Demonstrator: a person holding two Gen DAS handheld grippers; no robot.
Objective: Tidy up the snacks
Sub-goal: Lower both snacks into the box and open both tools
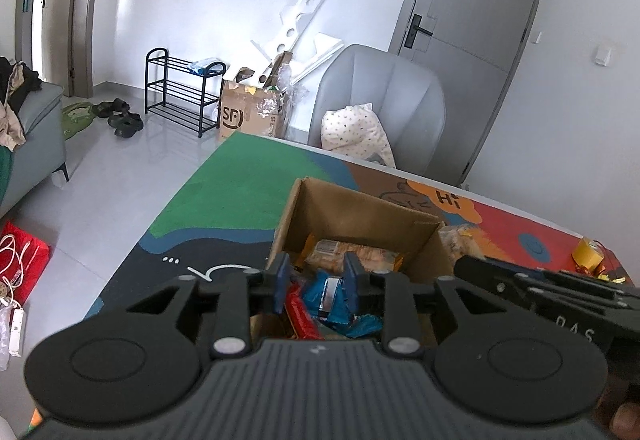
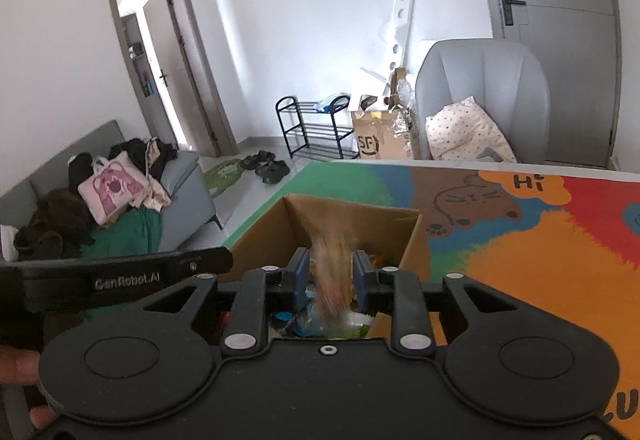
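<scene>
An open cardboard box (image 1: 352, 212) stands on the colourful table mat and holds several snack packets, among them a blue packet (image 1: 320, 296) and a red one (image 1: 300, 314). My left gripper (image 1: 317, 282) hangs over the box, open, with nothing between its blue pads. My right gripper (image 2: 331, 274) is also over the box (image 2: 352, 218). A blurred tan snack packet (image 2: 331, 272) is between its open fingers, seemingly falling into the box. The right gripper's body shows in the left wrist view (image 1: 540, 292).
A clear-wrapped snack (image 1: 464, 240) and a yellow item (image 1: 587, 253) lie on the mat right of the box. A grey chair (image 1: 380, 100) with a cushion stands behind the table. The table's left edge drops to the floor.
</scene>
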